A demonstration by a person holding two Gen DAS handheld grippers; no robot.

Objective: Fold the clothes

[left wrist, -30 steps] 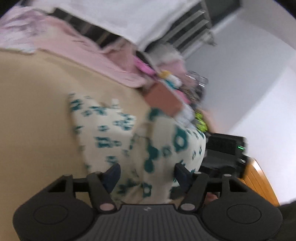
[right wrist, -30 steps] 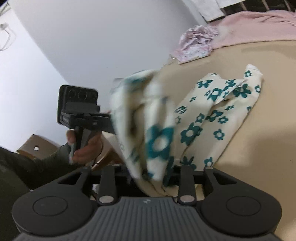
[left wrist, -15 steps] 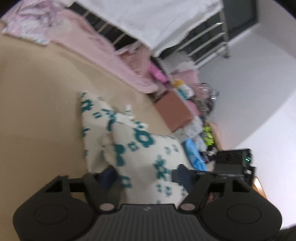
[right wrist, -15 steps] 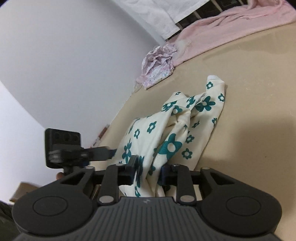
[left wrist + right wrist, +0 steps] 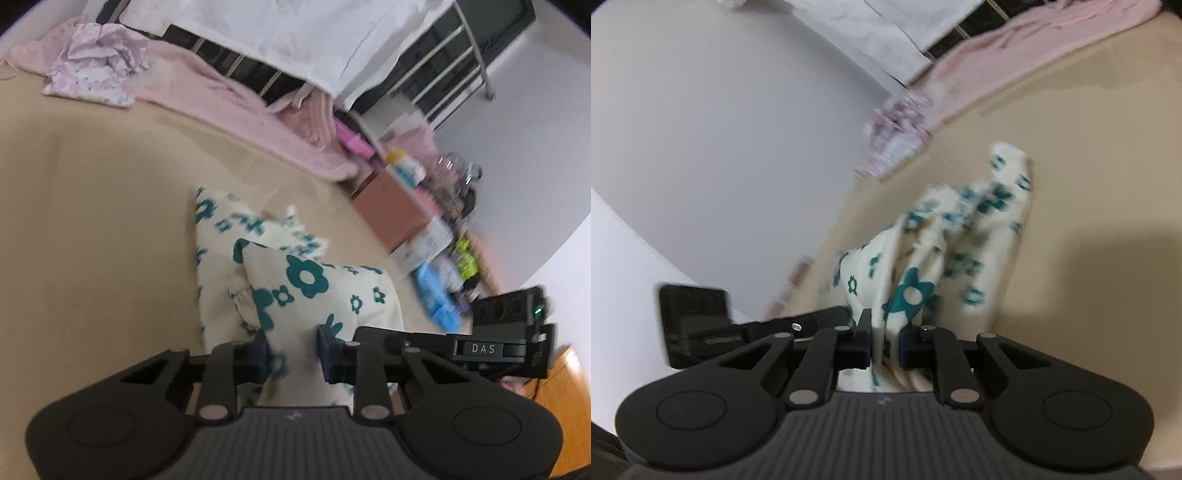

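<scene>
- Cream garment (image 5: 317, 288) with teal flower print, lying crumpled on a tan surface (image 5: 92, 206), near end lifted up into both grippers.
- Left gripper (image 5: 293, 349): fingers closed in on a fold of the garment, cloth pinched between the blue pads; the rest of the fabric spreads forward and left of it across the surface.
- Right gripper (image 5: 884, 341): fingers clamped on a bunched edge of the same garment (image 5: 923, 273); cloth runs away from it up and to the right, far end resting on the surface (image 5: 1089, 155). View is motion-blurred.
- The two grippers sit close together, side by side on the same end of the garment; each shows in the other's view, right gripper (image 5: 461, 347) at the right of the left wrist view, left gripper (image 5: 746, 328) at the left of the right wrist view.
- Pink blanket (image 5: 236, 96) along the far edge of the surface, a small pale floral cloth (image 5: 96, 70) bunched on it.
- Brown cardboard box (image 5: 391, 210) and blurred clutter beyond the surface's right side.
</scene>
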